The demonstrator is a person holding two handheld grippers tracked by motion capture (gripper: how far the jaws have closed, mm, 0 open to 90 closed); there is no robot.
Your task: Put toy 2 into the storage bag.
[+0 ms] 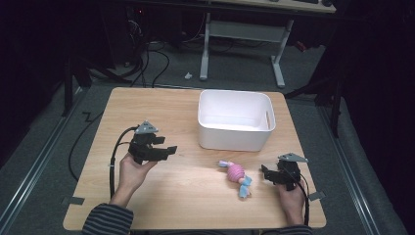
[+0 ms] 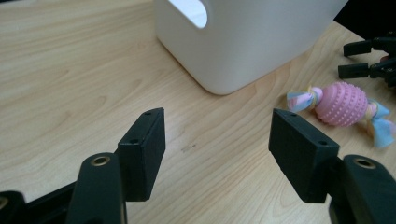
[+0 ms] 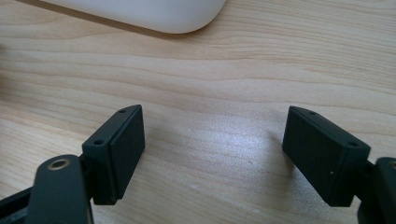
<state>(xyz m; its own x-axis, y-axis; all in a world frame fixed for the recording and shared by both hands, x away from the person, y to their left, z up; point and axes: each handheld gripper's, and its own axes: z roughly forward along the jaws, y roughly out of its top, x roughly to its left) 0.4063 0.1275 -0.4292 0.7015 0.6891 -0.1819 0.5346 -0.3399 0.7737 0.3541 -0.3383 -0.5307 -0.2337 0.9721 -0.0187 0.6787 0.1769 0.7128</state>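
A pink knobbly ball toy [image 1: 237, 175] with pastel cloth ends lies on the wooden table [image 1: 147, 107], in front of a white plastic bin [image 1: 235, 120]. My left gripper [image 1: 170, 149] hovers over the left half of the table, jaws apart with nothing between them. From the left gripper view the toy [image 2: 340, 104] lies ahead to the right, beyond the open left gripper [image 2: 217, 144]. My right gripper [image 1: 265, 175] rests near the table's right front, just right of the toy, jaws apart. The right gripper [image 3: 212, 149] frames bare wood.
The bin [image 2: 243, 42] has a handle cut-out [image 2: 191, 11] and stands empty at the table's back centre. Its rounded corner [image 3: 154, 14] lies ahead of the right gripper. Desk legs and cables sit on the floor beyond the table. Tape tabs mark the table's front corners.
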